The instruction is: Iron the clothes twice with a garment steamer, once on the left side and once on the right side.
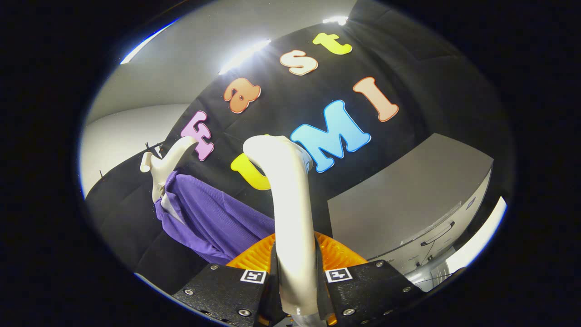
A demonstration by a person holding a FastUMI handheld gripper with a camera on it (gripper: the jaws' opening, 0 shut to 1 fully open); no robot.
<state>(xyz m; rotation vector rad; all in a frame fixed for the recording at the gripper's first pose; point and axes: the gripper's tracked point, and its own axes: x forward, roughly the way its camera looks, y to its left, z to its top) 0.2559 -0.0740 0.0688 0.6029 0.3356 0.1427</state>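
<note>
A cream-white garment steamer (290, 213) stands up between my gripper's fingers, its curved head rising well above them. My gripper (296, 278) is shut on the steamer's handle, both fingers pressed against its sides. Beyond and to the left of the steamer head hangs a purple garment (213, 218) on a white hanger (164, 165), draped against the black cloth wall. The steamer head is apart from the garment, to its right. The lower part of the garment is hidden behind my fingers.
A grey cabinet (408, 204) with a drawer handle stands to the right of the steamer. The black cloth wall (408, 68) rises behind everything. A white wall and ceiling lights show beyond the hanger on the left.
</note>
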